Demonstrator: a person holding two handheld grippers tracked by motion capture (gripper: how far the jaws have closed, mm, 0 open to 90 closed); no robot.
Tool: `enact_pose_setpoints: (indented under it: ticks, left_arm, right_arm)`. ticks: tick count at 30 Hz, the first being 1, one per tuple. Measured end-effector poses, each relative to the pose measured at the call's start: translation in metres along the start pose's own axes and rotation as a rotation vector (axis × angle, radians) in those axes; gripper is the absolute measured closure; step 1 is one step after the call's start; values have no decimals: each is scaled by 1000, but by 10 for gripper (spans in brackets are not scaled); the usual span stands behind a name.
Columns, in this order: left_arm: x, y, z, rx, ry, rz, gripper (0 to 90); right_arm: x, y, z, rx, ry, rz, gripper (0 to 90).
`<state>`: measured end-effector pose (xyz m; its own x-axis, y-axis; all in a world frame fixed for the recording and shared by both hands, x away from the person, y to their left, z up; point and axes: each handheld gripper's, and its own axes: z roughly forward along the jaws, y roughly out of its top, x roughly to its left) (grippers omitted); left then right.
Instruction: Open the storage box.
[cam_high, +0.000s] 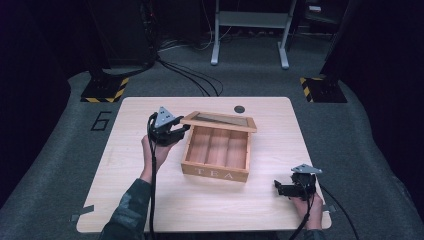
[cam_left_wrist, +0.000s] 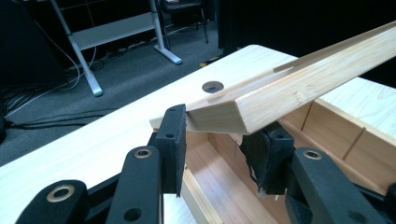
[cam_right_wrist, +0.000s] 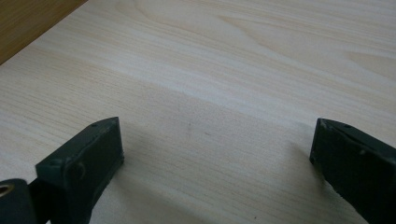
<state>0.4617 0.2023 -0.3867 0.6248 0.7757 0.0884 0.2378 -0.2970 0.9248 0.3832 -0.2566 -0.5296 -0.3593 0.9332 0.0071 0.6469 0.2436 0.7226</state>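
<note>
Tea box (cam_high: 216, 159) sits mid-tabletop (cam_high: 165, 205), its lid (cam_high: 220, 121) raised over the far edge, hinged at the back. Left gripper (cam_high: 181, 131) at the box's far-left corner, closed on the lid's left end. Right gripper (cam_high: 278, 188) rests on the tabletop near the right front corner, well apart from the box. Round hole (cam_high: 239, 108) in the tabletop just behind the lid.

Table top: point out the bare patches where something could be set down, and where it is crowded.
Bare wood runs along the near edge of the table, between the tea box and the right gripper. The far right corner past the round hole is free too. It is crowded at the box's left end, where the left gripper clamps the raised lid.
</note>
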Motion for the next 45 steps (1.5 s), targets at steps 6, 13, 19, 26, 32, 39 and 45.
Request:
enact_pose_setpoints:
  ticks: [6,13,19,26,32,39,45]
  left_arm:
    - [-6,-19,-4,-5,-1,-14,603]
    - [-11,-37,-5,-6,-11,-36,612]
    - [-14,-52,-5,11,-32,-66,609]
    - [-16,-72,-2,58,-76,-91,613]
    - [-16,-84,2,78,-86,-118,569]
    - [-15,-94,6,114,-104,-150,526]
    - [-14,-99,7,120,-102,-171,486]
  right_arm:
    - [0,0,0,-1,0,-2,20]
    - [0,0,0,-1,-1,-3,20]
    - [-1,0,0,3,0,-11,20]
    - [-1,0,0,2,1,-11,20]
    - [-1,0,0,3,1,-11,20]
    - [-1,0,0,2,1,-11,20]
    - [-1,0,0,2,1,-11,20]
